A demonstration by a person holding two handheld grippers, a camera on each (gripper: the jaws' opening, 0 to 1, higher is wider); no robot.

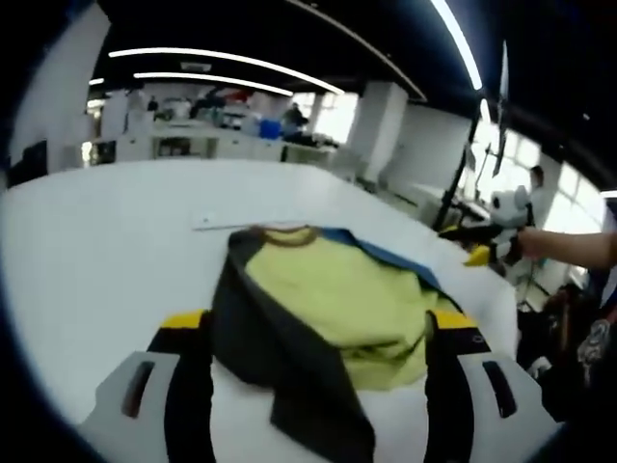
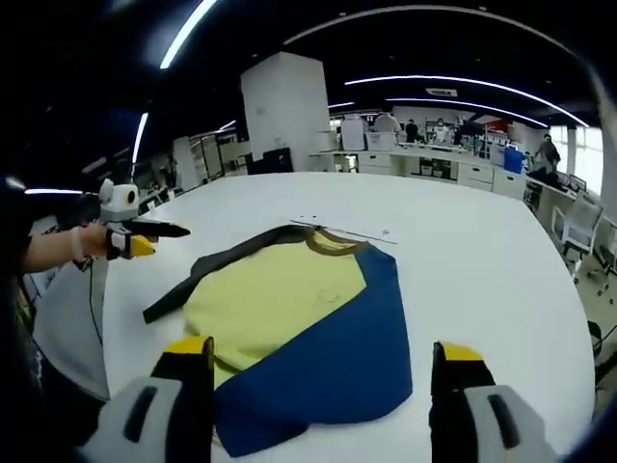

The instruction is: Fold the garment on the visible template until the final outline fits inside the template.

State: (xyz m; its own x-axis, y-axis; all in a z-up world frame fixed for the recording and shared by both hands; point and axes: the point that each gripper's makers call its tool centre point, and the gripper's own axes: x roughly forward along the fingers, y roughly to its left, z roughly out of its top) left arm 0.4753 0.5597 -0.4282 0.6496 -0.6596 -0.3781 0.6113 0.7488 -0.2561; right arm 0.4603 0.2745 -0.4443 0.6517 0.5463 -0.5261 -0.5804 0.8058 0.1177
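Note:
A garment lies spread on the white table (image 1: 106, 251) (image 2: 482, 251). It has a yellow front (image 1: 337, 294) (image 2: 265, 299), a blue panel (image 2: 342, 352) (image 1: 390, 256) and a dark grey sleeve (image 1: 280, 357) (image 2: 207, 275). Its brown collar (image 2: 333, 241) points away from me. My left gripper (image 1: 318, 323) hovers open at the near hem, jaws wide apart either side of the cloth. It also appears, held in a hand, near the table's left edge (image 2: 145, 236). My right gripper (image 2: 323, 352) is open over the blue hem and reappears at the far right (image 1: 487, 246).
A thin pale strip (image 1: 246, 223) (image 2: 352, 231) lies on the table just beyond the collar. The table edge (image 1: 501, 289) drops off close to the garment. Desks, a white pillar (image 2: 284, 116), a chair (image 2: 578, 227) and people stand beyond the table.

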